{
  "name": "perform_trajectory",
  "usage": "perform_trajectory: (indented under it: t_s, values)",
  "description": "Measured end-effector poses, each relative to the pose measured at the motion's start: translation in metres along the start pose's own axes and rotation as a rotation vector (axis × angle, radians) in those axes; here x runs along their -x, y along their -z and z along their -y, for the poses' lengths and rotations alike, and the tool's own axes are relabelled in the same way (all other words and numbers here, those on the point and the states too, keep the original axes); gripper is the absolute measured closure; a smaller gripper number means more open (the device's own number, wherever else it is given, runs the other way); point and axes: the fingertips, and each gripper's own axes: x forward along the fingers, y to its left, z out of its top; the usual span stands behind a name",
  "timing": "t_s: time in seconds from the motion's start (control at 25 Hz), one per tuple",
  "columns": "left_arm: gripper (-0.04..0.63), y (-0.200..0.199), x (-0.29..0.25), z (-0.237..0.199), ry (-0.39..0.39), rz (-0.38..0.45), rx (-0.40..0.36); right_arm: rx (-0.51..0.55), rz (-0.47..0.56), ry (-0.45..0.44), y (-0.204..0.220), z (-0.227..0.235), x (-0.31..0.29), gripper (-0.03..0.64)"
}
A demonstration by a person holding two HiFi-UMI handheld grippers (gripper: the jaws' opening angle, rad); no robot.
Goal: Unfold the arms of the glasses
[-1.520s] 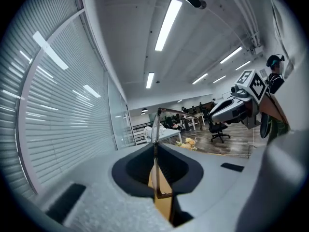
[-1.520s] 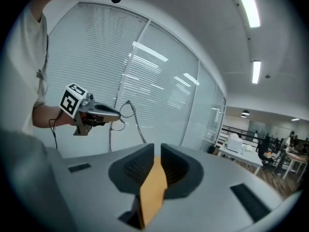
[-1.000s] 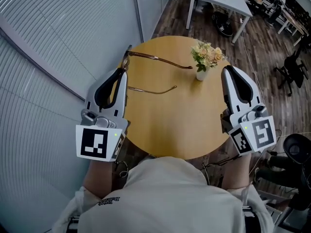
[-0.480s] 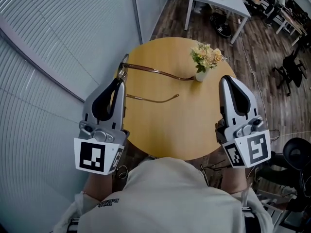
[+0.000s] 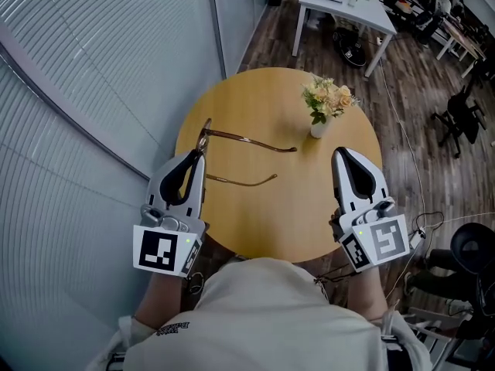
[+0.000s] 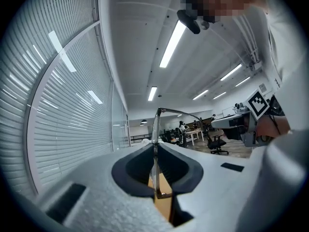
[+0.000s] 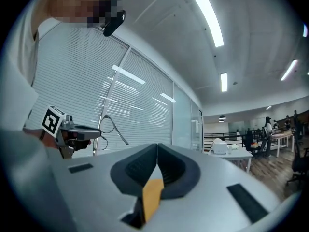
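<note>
Both grippers sit lower in the frame than a second ago, the glasses [image 5: 249, 141] along with the left gripper [image 5: 198, 156], whose jaws clamp the thin front frame left of centre above the table [image 5: 263, 91]. The right gripper [image 5: 341, 154] has its jaws together, empty. If an arm tip meets the wood first, that narrow pinch may let the frame twist or slip, and the upper arm ends near the flower vase [image 5: 318, 126]. Count: one pair of glasses with two arms spread, two grippers, one vase, one table.

The glasses [image 5: 247, 140] are held over the table's [image 5: 263, 103] left side, arms stretched rightward; the flower vase [image 5: 318, 127] is set on the table, just right of them.
</note>
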Motion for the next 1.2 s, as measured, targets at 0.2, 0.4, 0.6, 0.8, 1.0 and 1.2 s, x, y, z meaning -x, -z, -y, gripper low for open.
perform_trajectory:
  t_s: [0.2,0.4,0.6,0.8,1.0,1.2]
  values:
    - [0.555,0.008,0.001,0.002,0.01,-0.027,0.017,0.002,-0.028,-0.01,0.008,-0.004,0.004,0.588]
    - [0.555,0.012,0.001,0.004,0.005,-0.033,0.018,0.024,-0.05,-0.016,0.011,-0.001,0.007,0.588]
    - [0.555,0.021,0.0,0.007,0.01,-0.054,0.035,0.039,-0.088,-0.032,0.02,0.0,0.009,0.588]
    - [0.555,0.022,0.003,0.012,0.008,-0.056,0.036,0.044,-0.113,-0.049,0.027,-0.005,0.014,0.588]
    - [0.555,0.023,0.005,0.017,0.013,-0.057,0.047,0.052,-0.129,-0.071,0.031,-0.01,0.019,0.588]
    - [0.555,0.028,0.002,0.026,0.021,-0.052,0.052,0.053,-0.127,-0.065,0.037,-0.005,0.026,0.588]
